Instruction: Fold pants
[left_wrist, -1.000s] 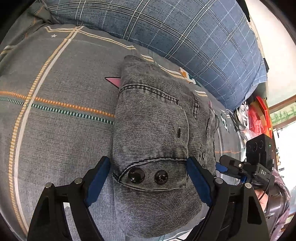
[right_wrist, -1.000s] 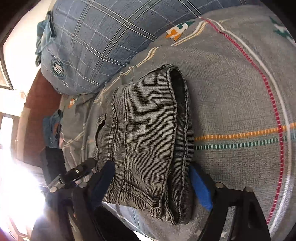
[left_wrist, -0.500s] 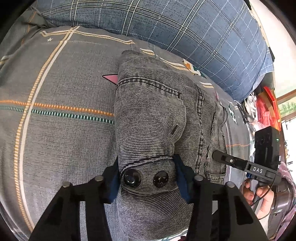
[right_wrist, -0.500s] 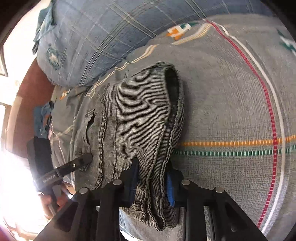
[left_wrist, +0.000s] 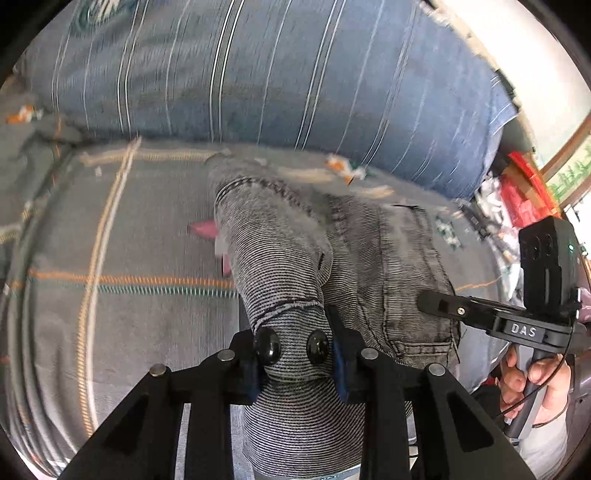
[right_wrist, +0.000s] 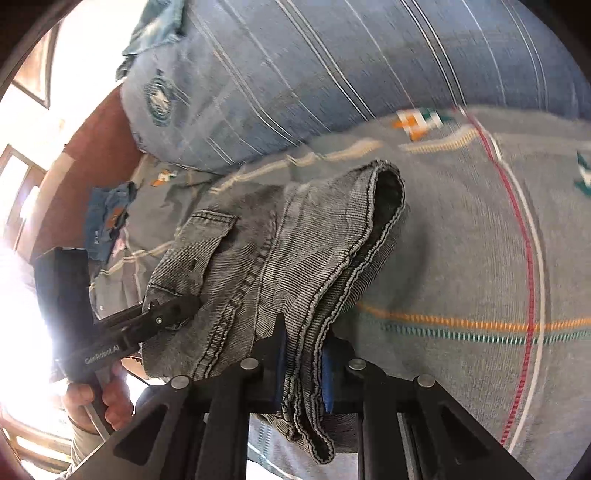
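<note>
Grey denim pants lie folded on a grey patterned bed cover. My left gripper pinches the near end with two black buttons, and its jaws are closing with the cloth pressed between the blue pads. My right gripper grips the stitched hem edge of the pants, its jaws closing tight on the fabric. The gripped ends are raised off the bed. Each view shows the other gripper beside the pants: the right gripper and the left gripper, each with a hand on its handle.
A big blue plaid pillow runs along the far side of the bed. Red packages sit off the bed's right end. A small blue cloth lies at the left by a brown headboard and a bright window.
Both grippers went from open around the pants' near ends to closed on them, then rose. The gripped ends have lifted off the bed cover and bunched up.
</note>
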